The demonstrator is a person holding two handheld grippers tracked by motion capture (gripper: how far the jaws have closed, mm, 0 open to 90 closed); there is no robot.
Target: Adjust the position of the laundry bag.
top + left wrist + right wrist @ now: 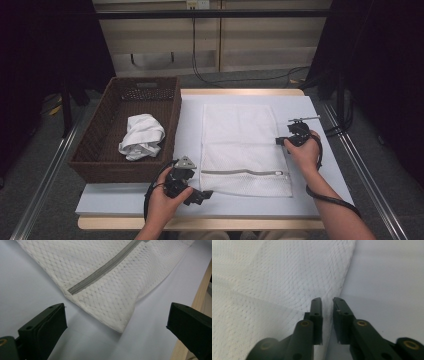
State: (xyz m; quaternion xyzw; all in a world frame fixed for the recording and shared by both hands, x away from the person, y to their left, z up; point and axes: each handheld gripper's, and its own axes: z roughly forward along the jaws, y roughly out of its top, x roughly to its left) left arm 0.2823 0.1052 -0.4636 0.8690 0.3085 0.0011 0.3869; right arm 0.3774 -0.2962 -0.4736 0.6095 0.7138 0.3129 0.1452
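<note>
So far little looks done: the crumpled white cloth (141,136) lies in the woven brown basket (95,145) at left; the left gripper (192,192) has its fingers wide apart around the near corner of the mesh laundry bag (240,145), zipper (243,173) shut, flat on the counter (320,165); the right gripper (327,306) has its fingers a narrow gap apart at the bag's right edge, seemingly not pinching it.

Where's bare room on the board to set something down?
Free: the strip between the mesh bag and basket, and the strip right of the bag past the right gripper. Crowded: the bag's near-left corner, by the left gripper.
</note>
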